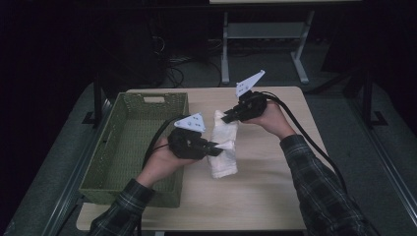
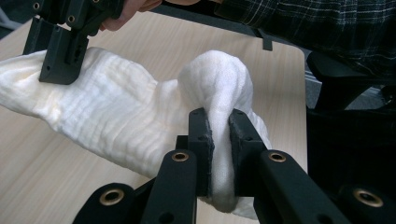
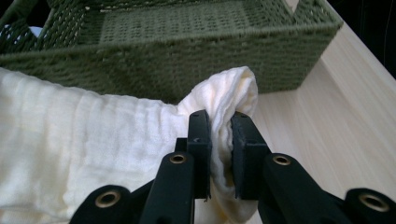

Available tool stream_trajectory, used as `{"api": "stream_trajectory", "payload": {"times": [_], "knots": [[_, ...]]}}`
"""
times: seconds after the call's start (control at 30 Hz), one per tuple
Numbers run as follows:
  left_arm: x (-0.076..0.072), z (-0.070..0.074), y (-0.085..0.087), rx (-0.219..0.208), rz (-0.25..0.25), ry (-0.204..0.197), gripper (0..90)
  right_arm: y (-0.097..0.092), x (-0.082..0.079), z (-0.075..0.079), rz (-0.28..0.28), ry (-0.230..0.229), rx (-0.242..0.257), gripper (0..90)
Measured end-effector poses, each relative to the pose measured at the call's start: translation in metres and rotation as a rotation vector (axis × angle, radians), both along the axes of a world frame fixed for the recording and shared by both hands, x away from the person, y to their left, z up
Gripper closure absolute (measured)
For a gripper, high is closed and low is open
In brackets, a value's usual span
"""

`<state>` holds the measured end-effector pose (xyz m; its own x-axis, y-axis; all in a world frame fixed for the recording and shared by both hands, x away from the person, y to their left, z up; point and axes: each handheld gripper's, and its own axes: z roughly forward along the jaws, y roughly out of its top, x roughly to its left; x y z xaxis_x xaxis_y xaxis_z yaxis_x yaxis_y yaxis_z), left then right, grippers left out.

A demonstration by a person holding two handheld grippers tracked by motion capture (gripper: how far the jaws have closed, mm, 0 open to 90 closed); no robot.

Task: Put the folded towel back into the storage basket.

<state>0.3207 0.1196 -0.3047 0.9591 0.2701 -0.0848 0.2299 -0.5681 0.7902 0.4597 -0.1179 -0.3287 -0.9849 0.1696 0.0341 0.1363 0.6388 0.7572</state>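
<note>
A folded white cloth (image 1: 223, 147) hangs lifted between my two grippers over the middle of the light wooden table (image 1: 265, 196). My left gripper (image 1: 215, 149) is shut on the cloth's near part; in the left gripper view the cloth (image 2: 116, 112) bulges up between the pads of that gripper (image 2: 220, 140). My right gripper (image 1: 227, 118) is shut on the cloth's far end, and in the right gripper view a fold of cloth (image 3: 84, 149) is pinched between the jaws of that gripper (image 3: 219, 149). The right gripper (image 2: 58, 56) also appears at the upper left of the left gripper view.
A green woven basket (image 1: 129, 162) stands on the table's left side, right beside the left hand, with nothing visible in it. Its wall (image 3: 177, 60) rises just behind the cloth in the right gripper view. Bare tabletop lies to the right and in front of the cloth.
</note>
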Motion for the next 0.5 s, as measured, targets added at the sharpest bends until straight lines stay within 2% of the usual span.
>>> {"api": "stream_trajectory", "payload": {"times": [0.27, 0.5], "knots": [[0.002, 0.012, 0.041, -0.002, 0.027, -0.025, 80.8, 0.037, 0.007, 0.015, 0.016, -0.03, 0.005, 79.4], [0.0, 0.014, 0.074, -0.01, 0.062, -0.042, 80.8, 0.071, 0.012, 0.024, 0.039, -0.049, 0.004, 79.4]]}}
